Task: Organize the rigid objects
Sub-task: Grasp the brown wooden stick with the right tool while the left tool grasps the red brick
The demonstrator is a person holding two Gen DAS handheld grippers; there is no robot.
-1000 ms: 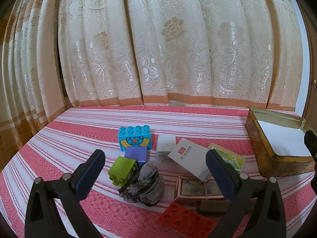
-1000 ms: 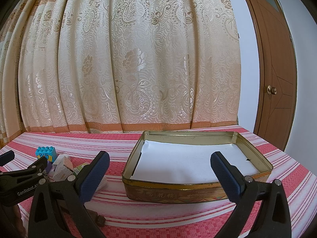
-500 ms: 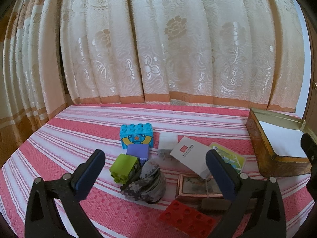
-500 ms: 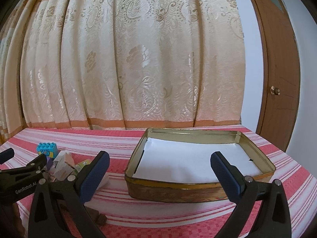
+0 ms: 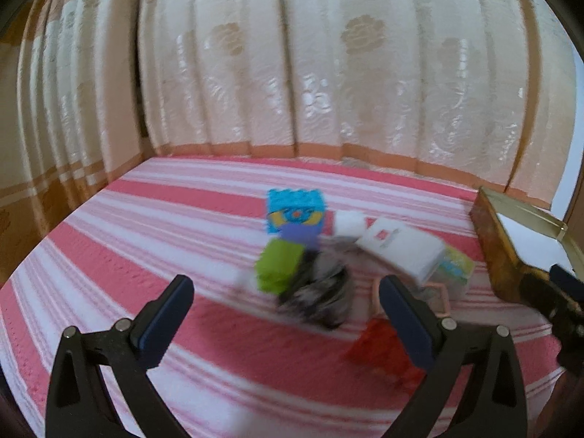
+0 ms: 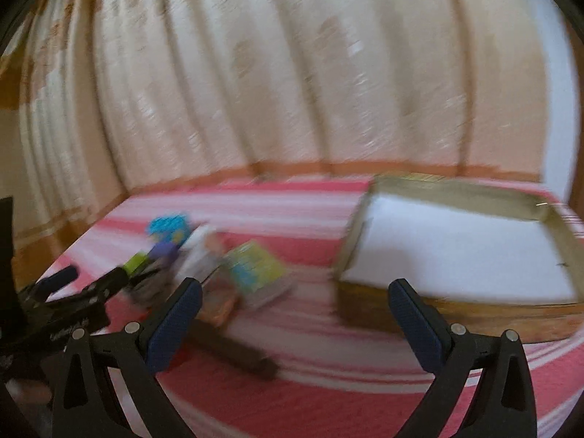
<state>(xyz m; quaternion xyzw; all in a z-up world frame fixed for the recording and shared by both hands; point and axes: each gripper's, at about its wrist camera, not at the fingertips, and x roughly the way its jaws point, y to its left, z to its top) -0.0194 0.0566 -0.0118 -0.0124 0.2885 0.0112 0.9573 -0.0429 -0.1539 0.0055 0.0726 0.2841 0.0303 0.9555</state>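
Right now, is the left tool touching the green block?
Apart. The left wrist view shows striped cloth between the open left tool and the green block.

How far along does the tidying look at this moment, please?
Nothing looks done: the tin holds only its white liner. Nothing is in hand either; the left tool and right tool are both open and empty. All the sorting is left: the blue block, green block, white box and red plate lie on the cloth.

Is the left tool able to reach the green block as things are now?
Probably yes. The left tool is open and empty, and the green block lies just ahead on the near left edge of the pile, with only bare cloth before it.
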